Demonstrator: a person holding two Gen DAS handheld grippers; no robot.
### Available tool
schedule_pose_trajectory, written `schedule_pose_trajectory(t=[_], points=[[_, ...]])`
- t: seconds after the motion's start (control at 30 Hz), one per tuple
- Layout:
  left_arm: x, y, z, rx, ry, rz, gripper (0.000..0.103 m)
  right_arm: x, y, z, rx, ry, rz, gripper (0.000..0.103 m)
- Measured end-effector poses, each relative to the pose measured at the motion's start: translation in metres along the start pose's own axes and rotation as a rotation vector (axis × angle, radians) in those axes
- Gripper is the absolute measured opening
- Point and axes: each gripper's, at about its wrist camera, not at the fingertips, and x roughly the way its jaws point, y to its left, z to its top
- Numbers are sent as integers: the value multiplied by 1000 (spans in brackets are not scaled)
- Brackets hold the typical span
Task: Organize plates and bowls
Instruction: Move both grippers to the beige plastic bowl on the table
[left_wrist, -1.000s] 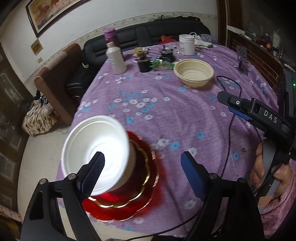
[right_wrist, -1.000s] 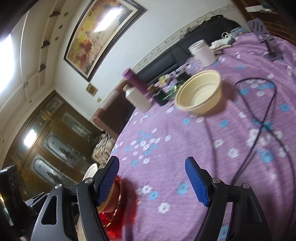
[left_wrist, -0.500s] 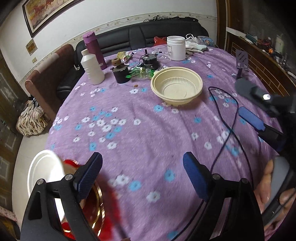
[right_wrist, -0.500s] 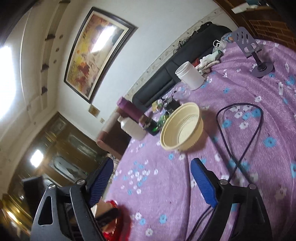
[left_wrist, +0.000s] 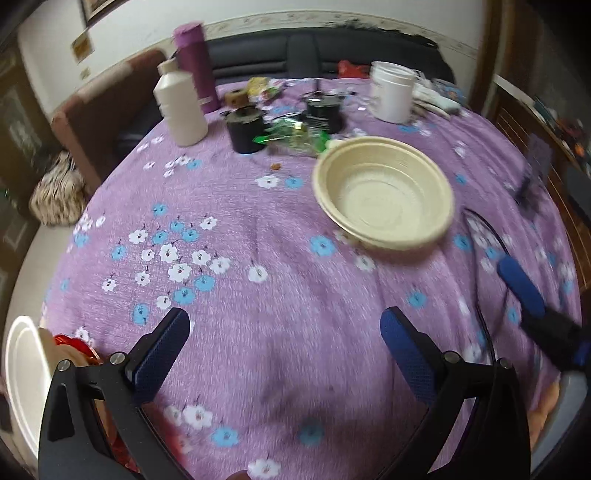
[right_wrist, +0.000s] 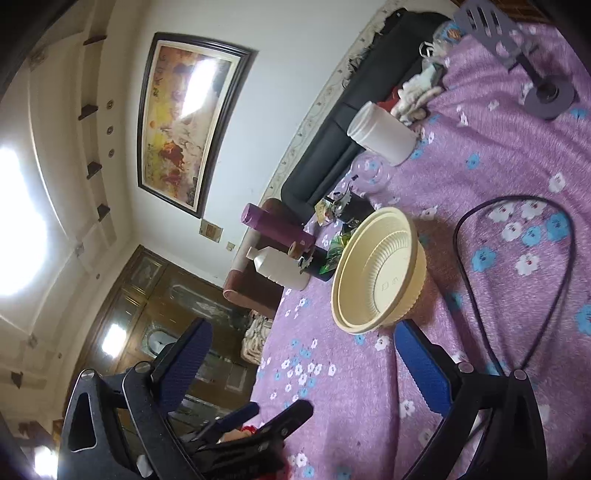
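Note:
A cream ribbed bowl (left_wrist: 384, 199) stands upright on the purple flowered tablecloth (left_wrist: 258, 258), ahead and right of my left gripper (left_wrist: 284, 325). That gripper's jaws are opening, with only cloth between them. A white bowl (left_wrist: 22, 365) rests on a red, gold-rimmed plate (left_wrist: 70, 341) at the table's near left edge, behind the left finger. In the right wrist view the cream bowl (right_wrist: 376, 269) lies just beyond my right gripper (right_wrist: 303, 332), whose jaws are opening around nothing. The left gripper (right_wrist: 258, 417) shows low in that view.
At the far side stand a white bottle (left_wrist: 181, 107), a purple flask (left_wrist: 194, 66), a white jar (left_wrist: 391, 92) and black cups (left_wrist: 245, 129). A black cable (right_wrist: 517, 277) loops over the cloth right of the bowl. A grey phone stand (right_wrist: 517, 55) is further back.
My left gripper has come away from the white bowl on the red plate and swung toward the cream bowl. Both grippers' jaws have widened. The right gripper has rolled and neared the cream bowl.

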Motion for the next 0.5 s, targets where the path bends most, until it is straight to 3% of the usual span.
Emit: schedule_pose_trajectory(t=[0.2,0.3,0.5], points=[[33,20,27,-154,33,24,103,18,-9,13,76,-7,16,101],[42,25,39,-226,10,67,103,25,-14,20,122,-19,18,101],[65,21,53,-268,-6,100,103,38,-19,25,95,-46,-114,101]])
